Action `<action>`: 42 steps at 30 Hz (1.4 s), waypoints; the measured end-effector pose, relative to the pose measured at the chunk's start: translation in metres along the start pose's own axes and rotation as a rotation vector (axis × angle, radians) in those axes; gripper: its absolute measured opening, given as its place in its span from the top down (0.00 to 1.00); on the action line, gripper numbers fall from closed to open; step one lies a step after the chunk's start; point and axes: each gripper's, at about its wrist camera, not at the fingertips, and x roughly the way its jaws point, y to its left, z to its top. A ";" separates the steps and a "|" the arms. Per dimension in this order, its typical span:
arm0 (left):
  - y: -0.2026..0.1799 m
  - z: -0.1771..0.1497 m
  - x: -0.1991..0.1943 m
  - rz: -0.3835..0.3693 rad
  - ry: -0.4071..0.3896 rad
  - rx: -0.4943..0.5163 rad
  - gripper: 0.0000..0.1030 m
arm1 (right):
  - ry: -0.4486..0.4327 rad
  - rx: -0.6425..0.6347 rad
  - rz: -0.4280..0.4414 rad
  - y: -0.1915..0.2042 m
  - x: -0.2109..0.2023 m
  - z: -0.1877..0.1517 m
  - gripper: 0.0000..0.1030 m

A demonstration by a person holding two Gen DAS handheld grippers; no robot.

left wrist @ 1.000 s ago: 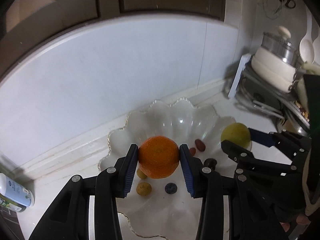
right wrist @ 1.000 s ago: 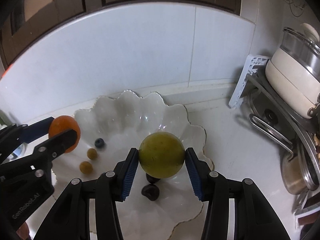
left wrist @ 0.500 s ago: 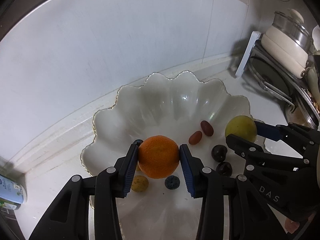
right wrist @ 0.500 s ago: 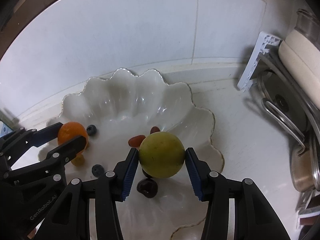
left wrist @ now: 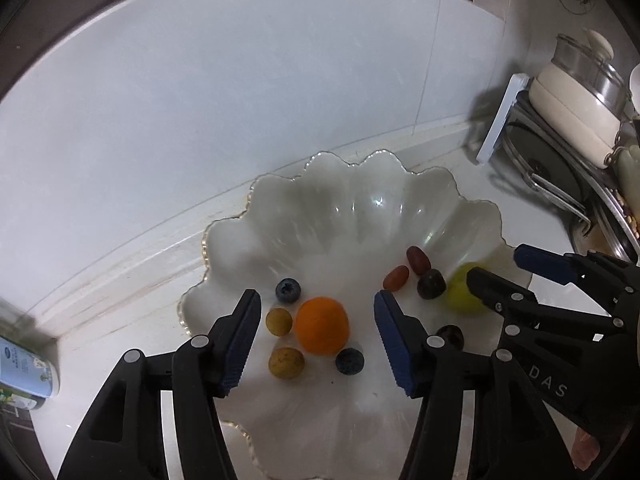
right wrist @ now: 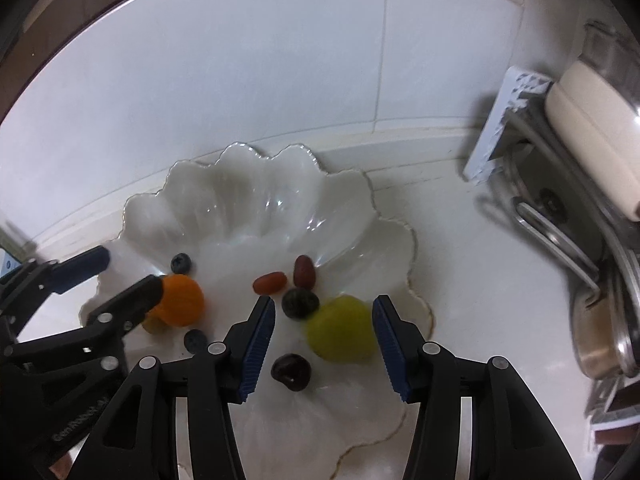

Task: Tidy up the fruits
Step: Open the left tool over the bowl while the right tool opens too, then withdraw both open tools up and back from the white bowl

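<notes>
Orange [left wrist: 322,325] and green fruit [right wrist: 340,334] are released into the scalloped bowl [left wrist: 352,208], both grippers' jaws just parted.

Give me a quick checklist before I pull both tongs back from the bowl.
1. Left tongs let go of the orange: ok; the jaws have just been opening, with gaps on both sides.
2. Orange lying in the bowl: ok.
3. Right tongs let go of the green fruit: ok, the pads stand clear of it.
4. Green fruit settled: cannot tell, it looks blurred.
5. Small fruits all inside the bowl: ok.
6. Dark berry clear of the right tongs: ok.
</notes>
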 end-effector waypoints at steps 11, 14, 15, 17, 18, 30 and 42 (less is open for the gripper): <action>0.009 -0.022 -0.045 0.080 -0.070 -0.012 0.37 | -0.060 -0.002 -0.015 0.011 -0.039 -0.024 0.50; 0.014 -0.033 -0.062 0.075 -0.097 -0.027 0.37 | -0.097 0.010 -0.012 0.017 -0.057 -0.033 0.50; 0.016 -0.036 -0.068 0.072 -0.105 -0.031 0.36 | -0.108 0.013 -0.012 0.018 -0.063 -0.037 0.50; 0.018 -0.045 -0.083 0.071 -0.131 -0.036 0.34 | -0.132 0.020 -0.011 0.022 -0.076 -0.044 0.50; 0.020 -0.049 -0.089 0.067 -0.142 -0.034 0.31 | -0.145 0.024 -0.011 0.024 -0.083 -0.048 0.50; 0.026 -0.099 -0.168 0.107 -0.315 0.006 0.16 | -0.302 0.086 -0.057 0.047 -0.163 -0.113 0.37; 0.025 -0.168 -0.241 0.074 -0.411 -0.017 0.07 | -0.450 0.119 -0.106 0.053 -0.249 -0.191 0.28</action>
